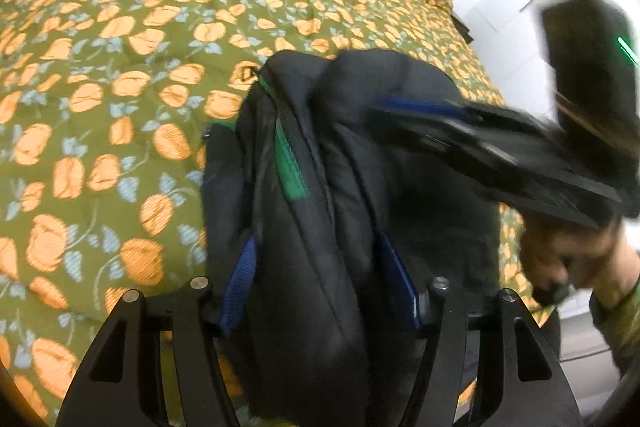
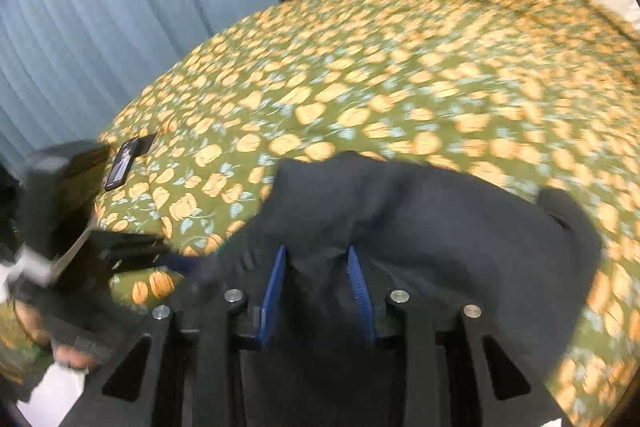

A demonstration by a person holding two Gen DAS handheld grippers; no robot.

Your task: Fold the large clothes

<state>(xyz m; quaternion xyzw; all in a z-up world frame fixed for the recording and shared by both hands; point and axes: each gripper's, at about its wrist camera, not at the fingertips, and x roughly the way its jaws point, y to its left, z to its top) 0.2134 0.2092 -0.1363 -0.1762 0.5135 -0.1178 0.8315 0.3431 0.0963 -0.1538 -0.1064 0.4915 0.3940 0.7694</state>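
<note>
Over the bed (image 1: 120, 75), near its edge, I have the dark garment (image 1: 320, 207) bunched up and lifted between both tools. My left hand-held gripper (image 1: 320, 287) is clenched on a thick gathered fold of it, the blue pads pressing cloth on both sides. My right hand-held gripper (image 2: 318, 287) also has the garment (image 2: 420, 211) between its blue pads, though they stand a little apart, so I judge it grasping thick cloth rather than fully closed. In the left view the right tool reaches into the bundle from the side. I judge the fold about midway: the cloth is gathered, not yet flat or squared on the bed. Laying it down and smoothing remain. A phone (image 2: 124, 159) lies left of the garment.
</note>
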